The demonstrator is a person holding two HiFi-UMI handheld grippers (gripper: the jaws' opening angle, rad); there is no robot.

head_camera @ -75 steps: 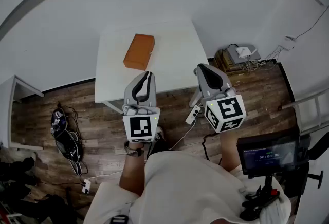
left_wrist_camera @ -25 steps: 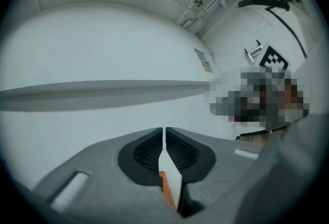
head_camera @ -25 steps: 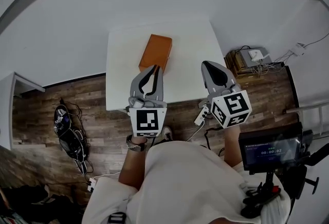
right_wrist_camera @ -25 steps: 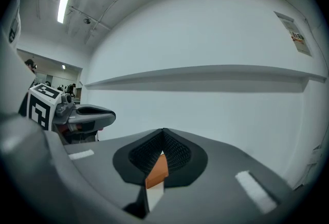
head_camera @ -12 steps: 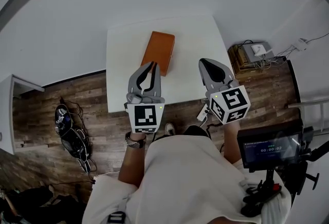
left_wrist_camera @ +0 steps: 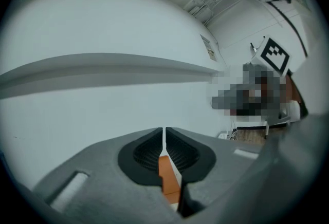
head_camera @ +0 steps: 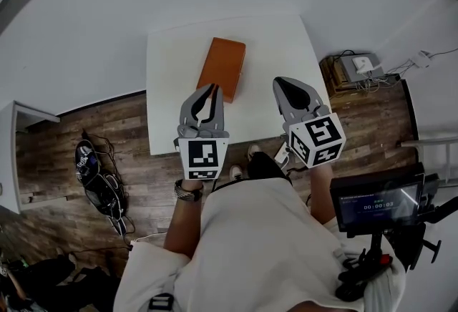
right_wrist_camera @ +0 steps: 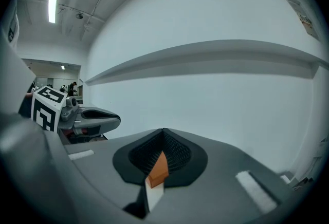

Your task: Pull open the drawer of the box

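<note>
An orange-brown box lies on a small white table, left of its middle, long side running away from me. My left gripper hangs over the table's near edge just short of the box's near end, jaws shut and empty. My right gripper is level with it to the right, over bare tabletop, shut with nothing held. Through the left gripper view's closed jaws a sliver of the box shows. The right gripper view's jaws show the box likewise. No drawer front is discernible.
A white wall stands right behind the table. On the wooden floor lie a black bag with cables at left and a box with a white device at right. A screen on a stand is beside my right arm.
Both grippers have moved forward and down toward the table, from short of its near edge to over it. The box now lies just ahead of the left gripper. Both stay shut.
</note>
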